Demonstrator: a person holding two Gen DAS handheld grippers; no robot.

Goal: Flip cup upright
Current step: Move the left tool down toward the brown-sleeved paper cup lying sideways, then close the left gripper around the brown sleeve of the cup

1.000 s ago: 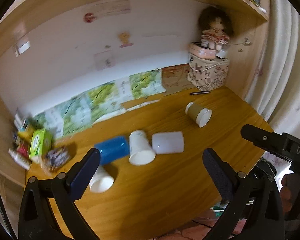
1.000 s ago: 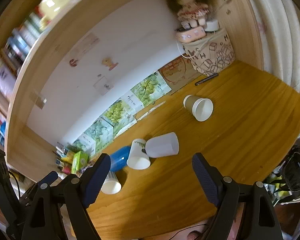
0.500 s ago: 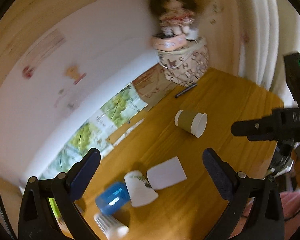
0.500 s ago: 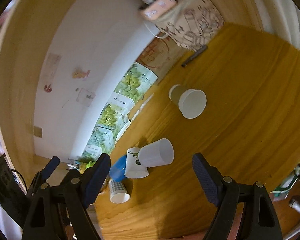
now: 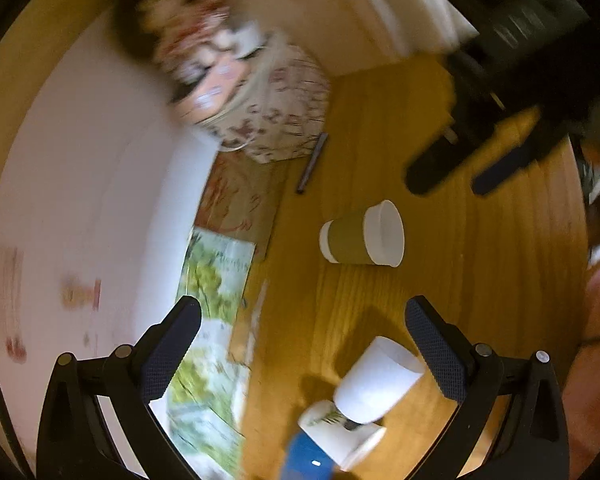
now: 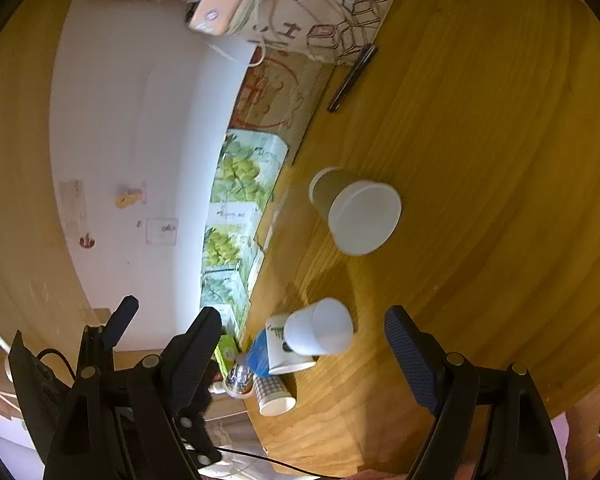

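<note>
Left gripper [image 5: 302, 344]: jaws wide apart, holding nothing. Right gripper [image 6: 304, 344]: likewise wide apart and unloaded. Just ahead of both, a white cup [image 6: 319, 333] lies on its side against a printed cup [image 6: 284, 352]. Farther ahead, the brown cup [image 5: 360, 235] lies sideways on the surface [image 6: 480, 140]. A pen [image 6: 352, 79] lies beyond.

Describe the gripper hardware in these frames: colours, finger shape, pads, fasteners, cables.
Both the left gripper and right gripper have black plastic frames with two tapered fingers, dark blue dimpled pads and silver pivot screws. A thin black cable runs beside the right gripper's frame. No sleeves or hands show clearly.
</note>
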